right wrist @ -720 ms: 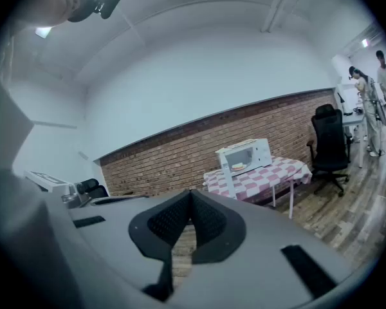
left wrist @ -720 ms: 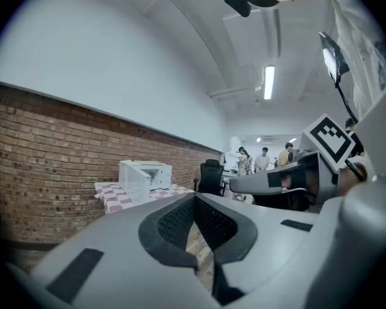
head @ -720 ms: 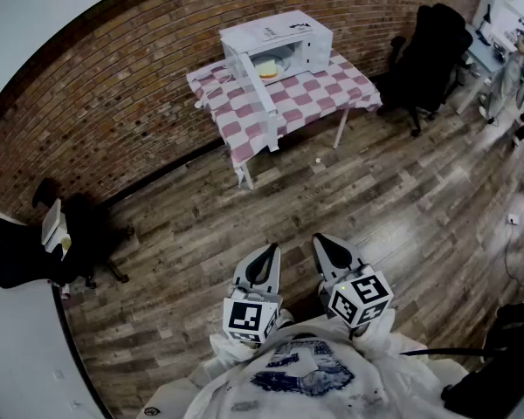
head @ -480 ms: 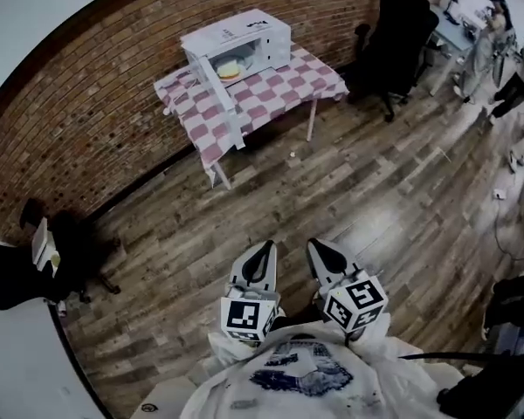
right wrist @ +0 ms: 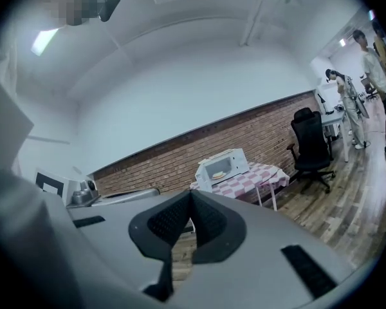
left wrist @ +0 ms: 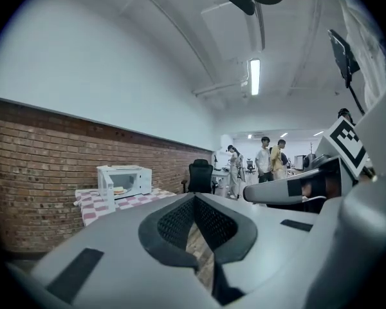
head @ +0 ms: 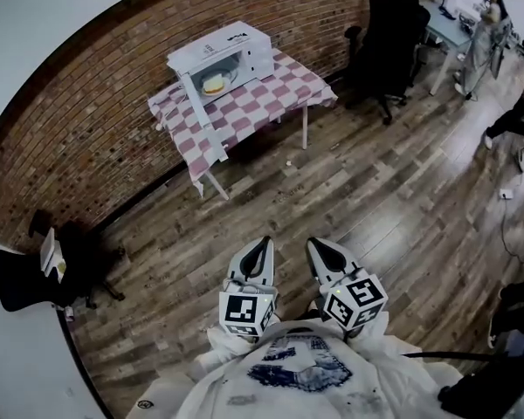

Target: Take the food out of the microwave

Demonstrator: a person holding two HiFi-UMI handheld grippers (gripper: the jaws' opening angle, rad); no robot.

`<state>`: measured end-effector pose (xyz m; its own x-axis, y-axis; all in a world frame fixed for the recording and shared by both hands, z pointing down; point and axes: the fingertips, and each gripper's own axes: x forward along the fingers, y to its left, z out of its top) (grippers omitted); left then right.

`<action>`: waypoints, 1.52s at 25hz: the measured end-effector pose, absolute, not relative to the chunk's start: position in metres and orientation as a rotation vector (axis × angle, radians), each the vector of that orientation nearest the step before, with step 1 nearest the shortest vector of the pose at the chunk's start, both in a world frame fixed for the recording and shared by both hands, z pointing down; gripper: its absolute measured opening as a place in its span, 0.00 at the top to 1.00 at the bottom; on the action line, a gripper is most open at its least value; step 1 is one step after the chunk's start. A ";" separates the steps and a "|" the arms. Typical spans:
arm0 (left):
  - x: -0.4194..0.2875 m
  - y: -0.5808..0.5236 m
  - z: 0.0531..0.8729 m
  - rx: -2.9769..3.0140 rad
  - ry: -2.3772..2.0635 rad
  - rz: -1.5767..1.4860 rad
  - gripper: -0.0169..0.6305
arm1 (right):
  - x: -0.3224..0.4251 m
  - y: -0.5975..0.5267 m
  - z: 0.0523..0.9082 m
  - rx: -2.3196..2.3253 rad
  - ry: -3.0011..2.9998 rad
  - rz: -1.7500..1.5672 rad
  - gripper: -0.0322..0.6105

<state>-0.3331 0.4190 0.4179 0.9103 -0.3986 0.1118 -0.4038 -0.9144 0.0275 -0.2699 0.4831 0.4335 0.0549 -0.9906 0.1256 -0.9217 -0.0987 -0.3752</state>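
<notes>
Both jaws are clenched on nothing, the left gripper (head: 260,253) and right gripper (head: 325,253) side by side near the person's chest. Open wooden floor (head: 332,190) runs from them to the checked table (head: 271,94) at the brick wall (head: 79,120), with a black office chair (head: 389,33) off to its right. On the table the white microwave (head: 223,55) has its door (head: 205,116) swung wide. The food (head: 213,83), pale, round and yellowish, sits inside.

left gripper (head: 262,246) pointing forward from the chest (head: 299,375), jaws meeting, holding nothing | right gripper (head: 318,245) pointing alongside, jaws meeting, holding nothing
</notes>
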 end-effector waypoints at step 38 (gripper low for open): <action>-0.138 0.257 0.452 2.956 -0.699 0.197 0.96 | -0.071 0.338 0.462 -2.160 1.980 -0.585 0.93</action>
<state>-0.1380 0.2574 0.4524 0.8863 -0.4389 0.1476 -0.4514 -0.8900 0.0646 -0.0711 0.3383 0.4618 0.0506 -0.9823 0.1803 -0.9226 -0.1151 -0.3682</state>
